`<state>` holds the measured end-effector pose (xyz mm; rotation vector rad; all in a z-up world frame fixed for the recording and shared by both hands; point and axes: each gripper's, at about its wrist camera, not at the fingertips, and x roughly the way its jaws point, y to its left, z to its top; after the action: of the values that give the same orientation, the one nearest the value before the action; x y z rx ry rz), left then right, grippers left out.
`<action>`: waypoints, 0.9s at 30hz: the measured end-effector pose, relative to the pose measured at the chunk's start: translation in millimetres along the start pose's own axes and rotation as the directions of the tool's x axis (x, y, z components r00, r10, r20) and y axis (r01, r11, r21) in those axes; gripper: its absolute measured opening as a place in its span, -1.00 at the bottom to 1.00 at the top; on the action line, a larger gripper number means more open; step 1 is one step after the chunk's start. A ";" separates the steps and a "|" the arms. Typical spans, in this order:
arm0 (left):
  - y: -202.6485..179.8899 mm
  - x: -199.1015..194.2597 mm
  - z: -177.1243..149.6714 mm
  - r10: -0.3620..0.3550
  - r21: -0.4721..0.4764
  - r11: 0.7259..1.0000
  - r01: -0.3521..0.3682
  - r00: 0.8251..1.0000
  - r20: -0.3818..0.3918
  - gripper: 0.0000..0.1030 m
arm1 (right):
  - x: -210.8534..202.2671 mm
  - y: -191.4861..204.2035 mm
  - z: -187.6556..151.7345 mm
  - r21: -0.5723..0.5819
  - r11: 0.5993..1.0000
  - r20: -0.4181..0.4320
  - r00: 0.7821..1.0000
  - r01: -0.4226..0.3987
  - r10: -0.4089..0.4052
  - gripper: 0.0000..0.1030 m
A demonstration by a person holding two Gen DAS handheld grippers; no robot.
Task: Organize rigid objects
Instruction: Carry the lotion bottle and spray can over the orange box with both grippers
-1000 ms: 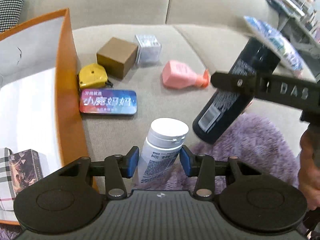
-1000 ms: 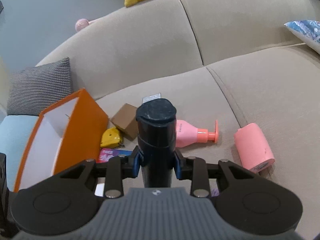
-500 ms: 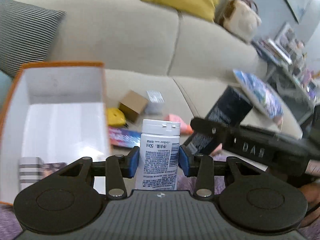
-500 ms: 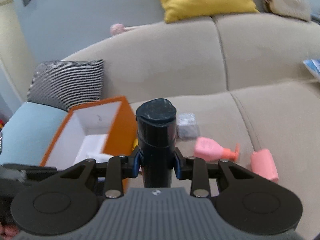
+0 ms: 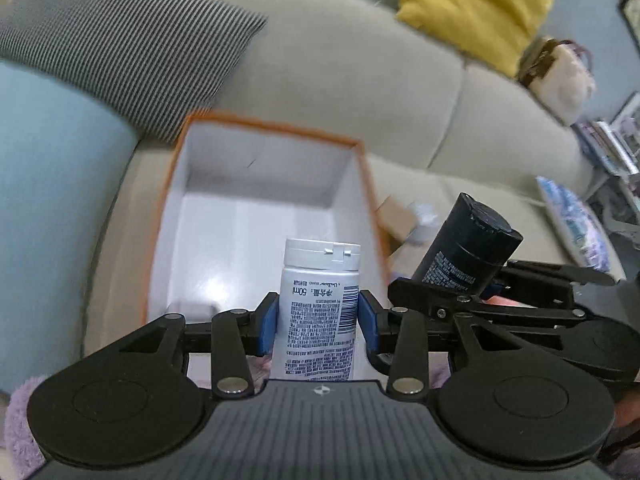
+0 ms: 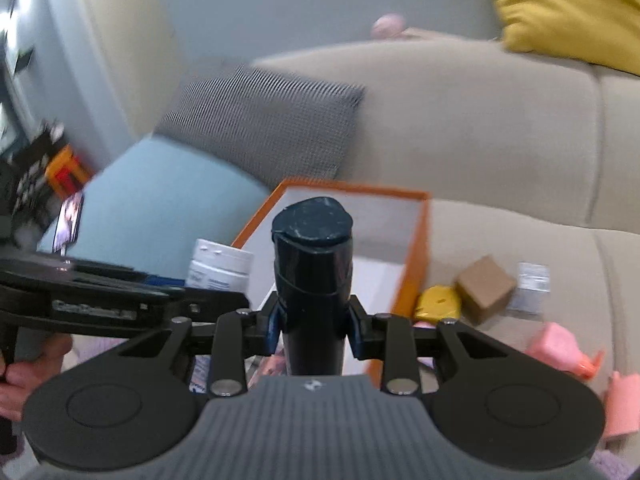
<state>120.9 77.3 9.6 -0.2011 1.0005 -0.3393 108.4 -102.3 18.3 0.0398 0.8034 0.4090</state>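
- Left gripper (image 5: 318, 322): blue pads clamped on the sides of a white bottle (image 5: 320, 304), cap up, bottle upright between the fingers.
- Right gripper (image 6: 312, 322): clamped on a dark bottle (image 6: 312, 280), flip cap up. In the left wrist view the same bottle leans toward the box from the right side.
- Both bottles hang in the air at the near end of the orange box (image 5: 366, 184), which sits on the sofa (image 5: 480, 128) seat beside a striped cushion (image 5: 120, 48). White bottle sits over the box's near edge; dark bottle is just outside the right wall.
- Step in hand (judgement): carry both bottles over the box opening and set them down inside.
- To do it well: bring one gripper in at a time, since the two gripper frames are crowded together at the near right corner. Clear the orange rim before lowering. Lower until the base meets the white floor, then let go; a drop from height would likely tip these tall bottles.
- Box contents: floor mostly bare and white; one small pale item (image 5: 188, 307) shows at the near left corner, partly hidden by the gripper, identity unclear.
- Still outside on the sofa seat, right of the box: yellow item (image 6: 437, 305), brown cube (image 6: 485, 289), small clear packet (image 6: 532, 287), pink bottle (image 6: 560, 344).
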 end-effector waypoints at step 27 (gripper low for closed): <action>74.1 107.2 -2.0 -0.122 -0.173 0.982 0.080 0.960 -0.250 -0.45 | 145.7 25.8 -6.8 -0.147 0.989 -0.535 0.840 0.010 -0.088 -0.35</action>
<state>186.0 106.6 -99.5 -0.3630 1.2822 -0.3851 185.1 -25.4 -82.3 -0.2390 1.3328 0.4317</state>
